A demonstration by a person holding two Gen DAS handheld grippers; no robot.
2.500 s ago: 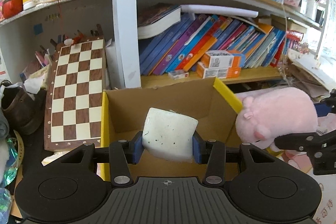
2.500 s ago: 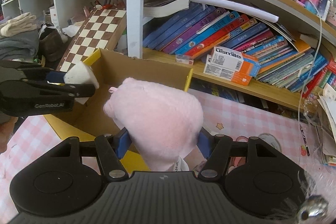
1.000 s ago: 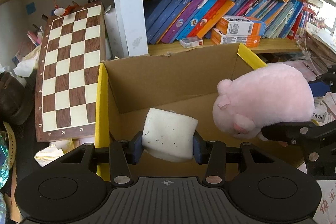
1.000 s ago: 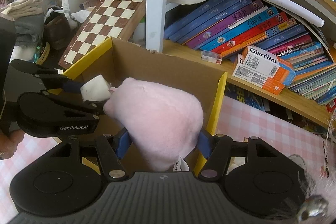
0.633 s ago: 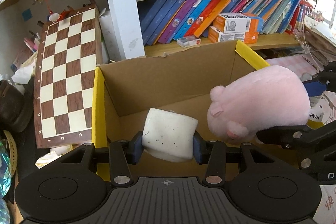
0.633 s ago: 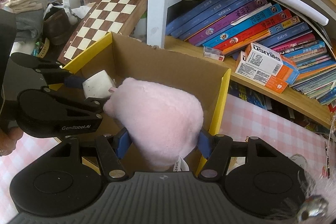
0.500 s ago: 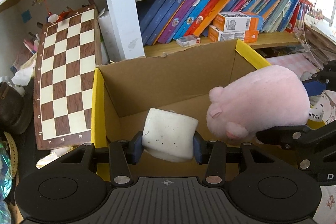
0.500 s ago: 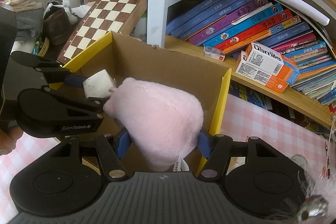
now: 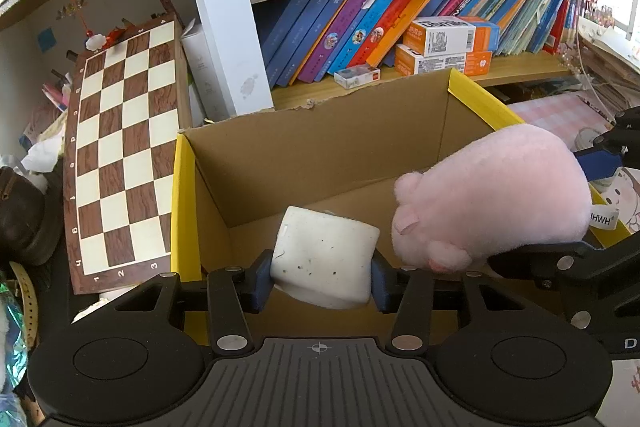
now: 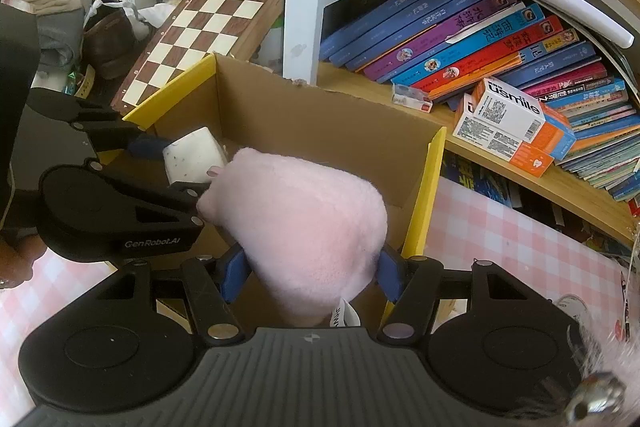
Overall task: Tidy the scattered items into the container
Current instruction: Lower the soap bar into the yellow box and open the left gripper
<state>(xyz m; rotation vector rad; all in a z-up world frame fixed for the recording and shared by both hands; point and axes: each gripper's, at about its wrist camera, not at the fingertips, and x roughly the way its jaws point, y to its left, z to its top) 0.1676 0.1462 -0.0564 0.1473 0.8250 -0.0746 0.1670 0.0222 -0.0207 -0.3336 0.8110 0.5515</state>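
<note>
An open cardboard box (image 9: pixel 320 147) with yellow rim flaps stands in front of the bookshelf; it also shows in the right wrist view (image 10: pixel 320 131). My left gripper (image 9: pixel 320 283) is shut on a white speckled block (image 9: pixel 324 259) and holds it over the box's near left part. My right gripper (image 10: pixel 310 275) is shut on a pink plush pig (image 10: pixel 300 223) and holds it over the box's right side. In the left wrist view the pig (image 9: pixel 492 203) hangs just right of the block. In the right wrist view the block (image 10: pixel 194 155) sits just left of the pig's snout.
A chessboard (image 9: pixel 120 147) leans on the shelf left of the box. Slanted books (image 9: pixel 380 7) and orange and white cartons (image 9: pixel 444 47) fill the shelf behind it. A brown shoe (image 9: pixel 20 211) lies far left. A pink checked cloth (image 10: pixel 500 239) covers the table right of the box.
Both grippers have moved forward and down over the box with their loads. The pig has come closer to the block. Both grips are unchanged.
</note>
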